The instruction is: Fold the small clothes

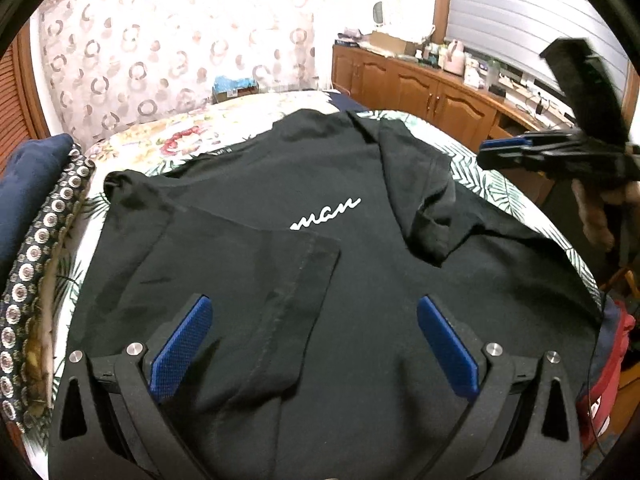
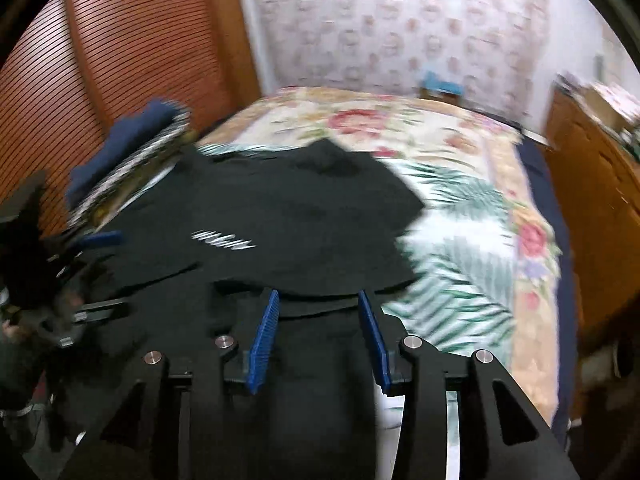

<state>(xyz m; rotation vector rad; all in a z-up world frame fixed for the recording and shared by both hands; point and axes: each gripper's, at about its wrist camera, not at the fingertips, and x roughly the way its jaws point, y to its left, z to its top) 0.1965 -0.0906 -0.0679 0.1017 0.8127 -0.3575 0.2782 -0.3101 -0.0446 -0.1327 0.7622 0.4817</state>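
Note:
A black T-shirt (image 1: 360, 320) with a white script logo (image 1: 325, 216) lies flat on the floral and leaf-print bedspread (image 1: 492, 188). Both of its sleeves are folded inward over the chest. My left gripper (image 1: 314, 300) hovers over the shirt's near part, open wide, with nothing between its blue pads (image 1: 180, 348). In the left wrist view my right gripper (image 1: 560, 152) is in the air at the right, held by a hand. In the blurred right wrist view the right gripper (image 2: 318, 294) stands open above the shirt (image 2: 280, 216) at its right edge, its pads pressing on nothing. The left gripper (image 2: 96, 240) shows at the left there.
A stack of folded clothes (image 1: 36, 264), with a navy garment (image 1: 28, 184) on top, sits at the bed's left side. Wooden cabinets (image 1: 420, 84) with clutter on top line the right wall. A slatted wooden door (image 2: 120, 60) stands at the left. Something red (image 1: 612, 364) lies past the bed's right edge.

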